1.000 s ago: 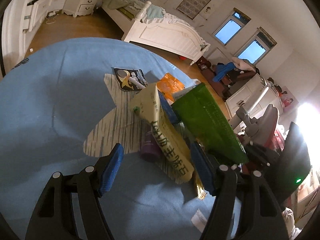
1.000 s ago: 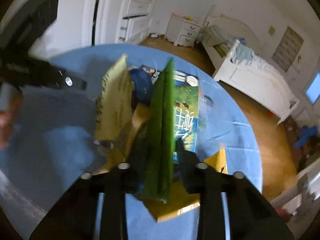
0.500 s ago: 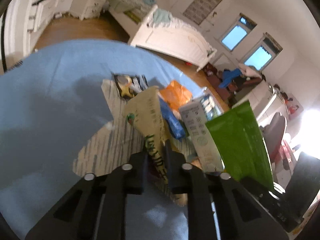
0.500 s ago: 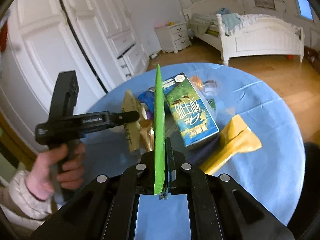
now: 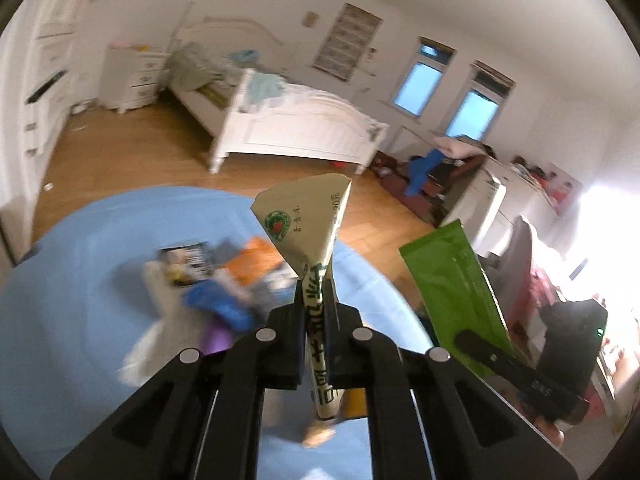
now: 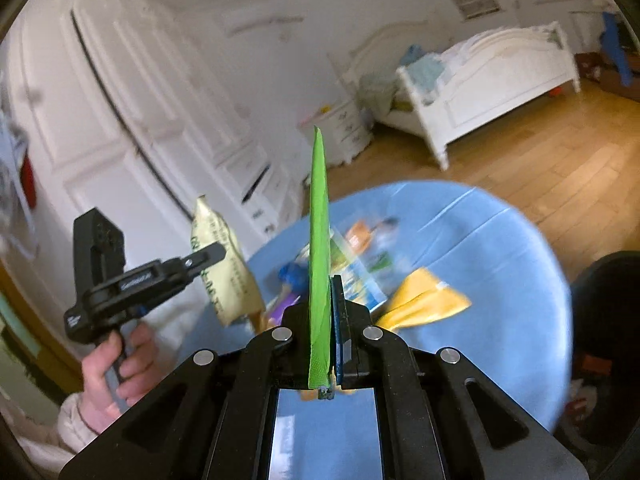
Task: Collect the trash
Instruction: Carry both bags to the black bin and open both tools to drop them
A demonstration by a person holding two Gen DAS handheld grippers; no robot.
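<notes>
The left gripper (image 5: 316, 312) is clamped on a cream wrapper (image 5: 310, 224), which sticks up and forward from between its pads, lifted above the blue bench (image 5: 80, 280) where the blurred remaining trash (image 5: 224, 276) lies. To its right, the right gripper (image 6: 326, 320) pinches a green packet (image 6: 319, 240) edge-on, the packet standing upright out of its closed pads. A yellow bag (image 6: 424, 300) lies on the bench just right of that gripper.
</notes>
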